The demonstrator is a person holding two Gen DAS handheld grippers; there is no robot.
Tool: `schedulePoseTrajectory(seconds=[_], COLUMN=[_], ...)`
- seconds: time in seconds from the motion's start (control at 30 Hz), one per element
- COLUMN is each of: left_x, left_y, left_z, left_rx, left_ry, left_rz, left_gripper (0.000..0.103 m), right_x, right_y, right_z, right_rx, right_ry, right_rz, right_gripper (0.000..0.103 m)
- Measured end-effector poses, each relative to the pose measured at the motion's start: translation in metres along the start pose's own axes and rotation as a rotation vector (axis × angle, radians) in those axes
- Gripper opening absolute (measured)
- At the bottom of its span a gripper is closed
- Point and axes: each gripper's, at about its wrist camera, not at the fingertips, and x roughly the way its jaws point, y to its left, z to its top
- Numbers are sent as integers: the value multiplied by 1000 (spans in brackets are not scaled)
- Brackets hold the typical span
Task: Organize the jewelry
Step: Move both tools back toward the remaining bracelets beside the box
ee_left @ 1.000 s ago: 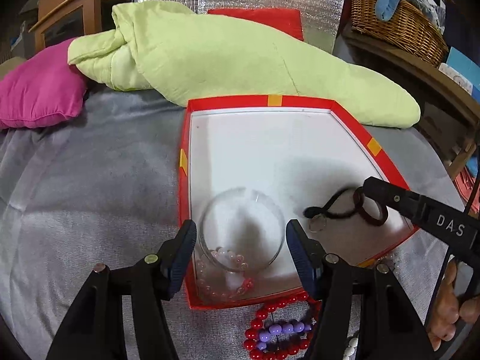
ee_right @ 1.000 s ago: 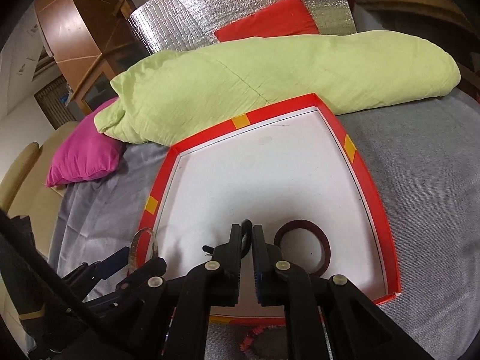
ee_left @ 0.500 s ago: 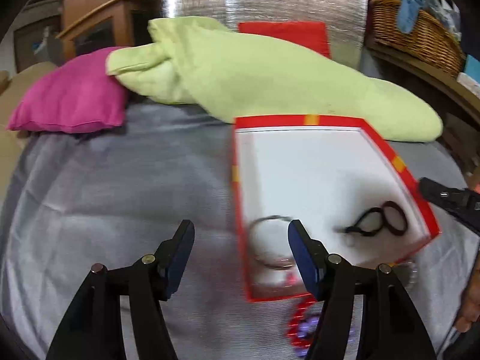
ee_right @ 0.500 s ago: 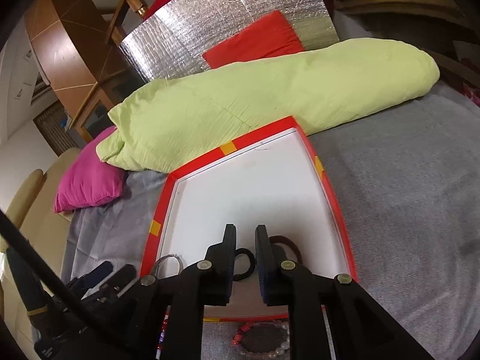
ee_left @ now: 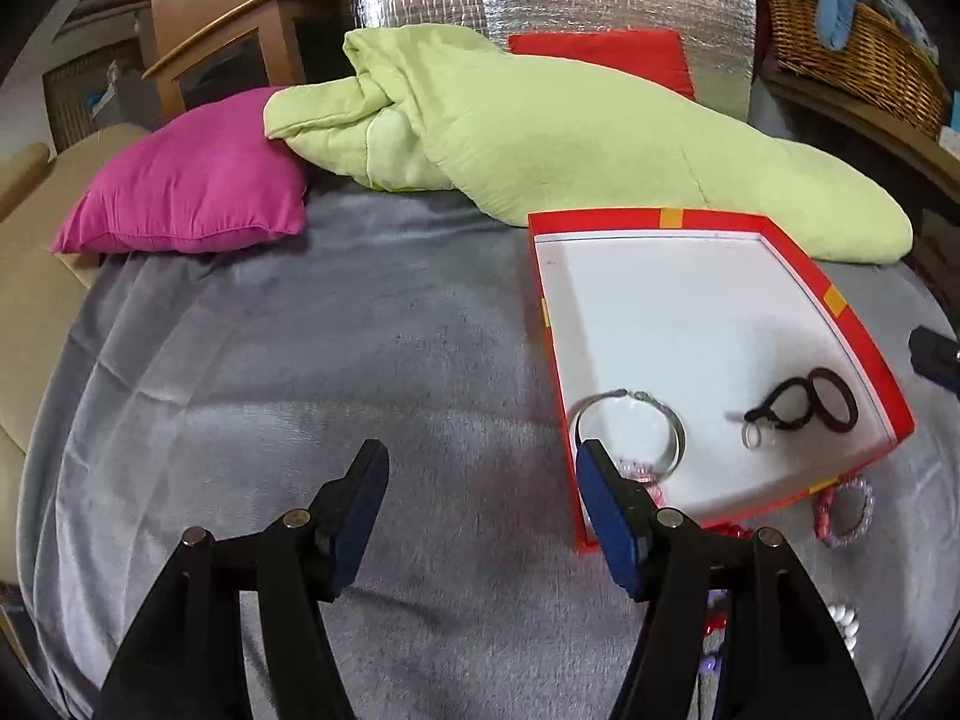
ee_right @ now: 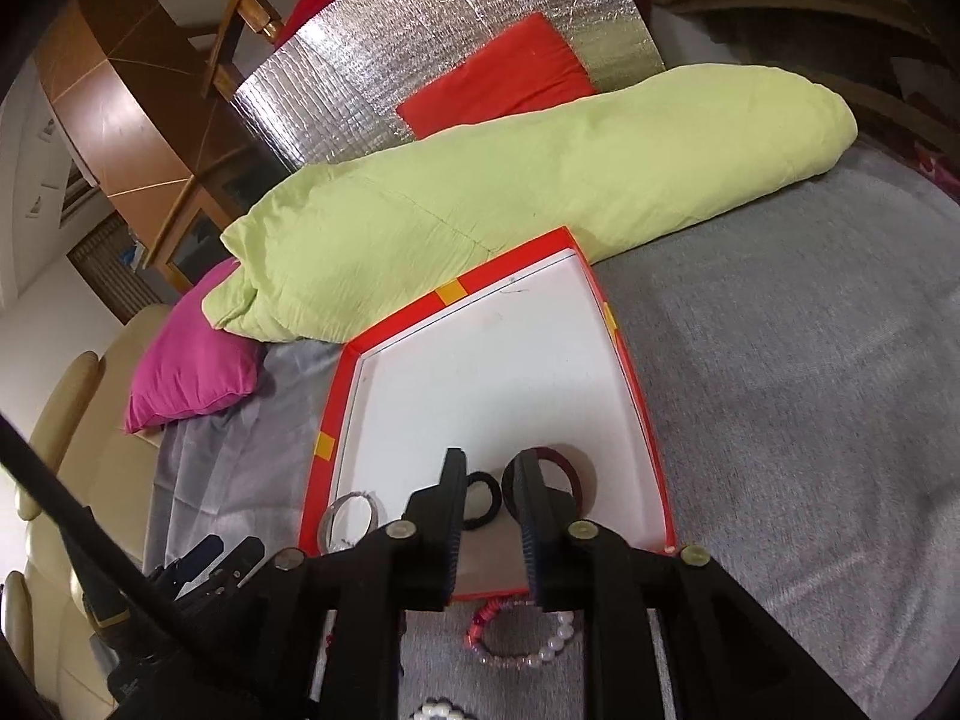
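Red-rimmed and white inside, the tray point(ee_left: 708, 324) sits on the grey bed point(ee_left: 360, 360) and already holds a silver bangle point(ee_left: 627, 429), a black hair tie point(ee_left: 774, 408) and a dark maroon ring point(ee_left: 831, 399), all near its front edge. The left claw point(ee_left: 477, 480) hangs empty, its jaws wide apart, over bare cover just left of the tray. The right claw point(ee_right: 489, 489) hovers above the hair tie with its jaws opening; nothing is between them, so this looks like the end of a drop-off. More pieces wait outside the tray's near edge: a pink and pearl bracelet point(ee_right: 522, 636), a white bead string point(ee_right: 441, 708) and some red beads point(ee_left: 729, 531). I'd judge the next move is a reach down to one of these, with jaws spread enough to straddle the beads and a firm pinch so the loop doesn't slip.
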Motion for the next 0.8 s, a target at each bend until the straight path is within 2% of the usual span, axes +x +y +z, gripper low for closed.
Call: schedulePoseTrajectory(seconds=[0.6, 0.8], left_x=[-15, -20], left_y=[-10, -10], left_z=[-36, -45], left_rx=[48, 39], left_ry=[60, 90], left_rz=[-22, -70], left_gripper=[66, 66], right_x=[-34, -31], right_y=[-18, -24], right_z=[-9, -17], right_rx=[-4, -18], right_ry=[0, 72], right_rz=[-13, -9], right_gripper=[23, 23])
